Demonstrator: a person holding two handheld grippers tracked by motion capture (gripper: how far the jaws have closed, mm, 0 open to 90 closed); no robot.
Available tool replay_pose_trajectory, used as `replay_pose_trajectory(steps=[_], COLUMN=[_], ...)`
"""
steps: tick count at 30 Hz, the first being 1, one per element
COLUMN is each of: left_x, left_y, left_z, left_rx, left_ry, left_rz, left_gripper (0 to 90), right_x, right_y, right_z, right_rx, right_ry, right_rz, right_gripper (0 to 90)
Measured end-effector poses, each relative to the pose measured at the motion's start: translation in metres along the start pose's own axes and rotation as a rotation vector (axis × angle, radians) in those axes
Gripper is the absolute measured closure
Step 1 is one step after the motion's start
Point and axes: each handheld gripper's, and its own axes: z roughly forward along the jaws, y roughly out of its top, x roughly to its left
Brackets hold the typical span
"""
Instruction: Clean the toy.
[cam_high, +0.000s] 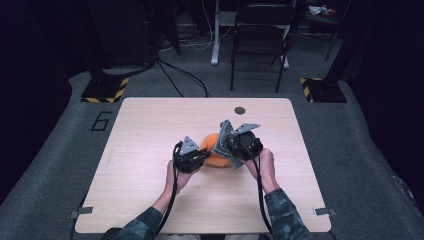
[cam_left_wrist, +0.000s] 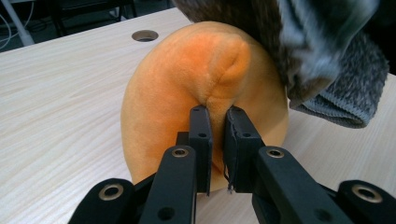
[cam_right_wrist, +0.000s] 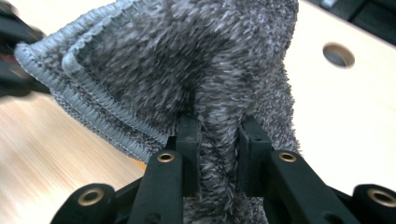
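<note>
The orange plush cushion (cam_left_wrist: 187, 93) sits mid-worktop (cam_high: 150, 125), rounded and soft, likely light and easy to squash — the left tongs (cam_left_wrist: 217, 116) are clenched on a pinched fold of its plush, and such a raised fold looks like the sensible hold, since the smooth dome offers nothing else. The grey fuzzy cloth (cam_right_wrist: 187, 60) is limp and fleecy; the right tongs (cam_right_wrist: 218, 126) are clamped on a bunched ridge of it, just over the cushion's far side. The high view places both hands close together around the cushion, while the gripper views alone show each pinch — and the cloth's stitched hem.
</note>
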Motion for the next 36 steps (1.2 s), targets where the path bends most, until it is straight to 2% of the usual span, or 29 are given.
replay_pose_trajectory(steps=[2,4,7,8,9,17,20,22,26,29,30,32,34,36], left_x=[0.0,0.001,0.001,0.001,0.001,0.001,0.001,0.001,0.002,0.004,0.004,0.004,0.002,0.002], left_y=[0.0,0.0,-0.001,-0.001,-0.001,-0.001,-0.001,-0.001,-0.001,-0.001,-0.002,-0.002,-0.002,-0.002], left_z=[0.0,0.0,0.0,0.0,0.0,0.001,0.001,0.001,0.001,0.001,0.001,0.001,0.001,0.002], left_rx=[0.0,0.005,0.003,0.002,0.001,0.002,0.002,0.001,0.0,-0.001,-0.002,-0.005,-0.004,-0.009], left_ry=[0.001,0.001,0.0,-0.001,-0.001,-0.001,-0.003,-0.002,-0.004,-0.002,-0.006,-0.01,-0.017,-0.016], left_rz=[0.005,0.003,-0.006,-0.006,-0.006,-0.008,-0.005,-0.009,-0.008,-0.001,-0.008,-0.011,-0.01,-0.002], left_gripper=[82.3,82.3,82.3,82.3,82.3,82.3,82.3,82.4,82.3,82.2,82.2,82.1,82.1,82.0], right_x=[0.005,0.01,0.009,0.008,0.005,-0.018,-0.025,-0.028,-0.033,-0.035,-0.035,-0.034,-0.028,-0.019], right_y=[0.004,0.006,0.002,0.0,-0.003,-0.033,-0.041,-0.044,-0.05,-0.046,-0.043,-0.035,-0.024,-0.012], right_z=[0.0,0.005,0.011,0.011,0.012,0.029,0.038,0.043,0.053,0.045,0.04,0.027,0.014,0.004], right_rx=[-0.011,0.017,0.035,0.041,0.041,0.143,0.165,0.2,0.26,0.246,0.221,0.17,0.118,0.065], right_ry=[0.006,-0.001,-0.012,-0.008,-0.007,-0.026,-0.028,-0.03,-0.044,-0.044,-0.06,-0.044,-0.047,-0.028], right_rz=[-0.019,-0.052,-0.051,-0.035,-0.041,0.064,0.078,0.103,0.109,0.111,0.102,0.095,0.078,0.055], right_gripper=[73.7,73.8,73.9,73.9,73.9,74.0,73.9,73.9,73.7,73.7,73.7,73.7,73.7,73.7])
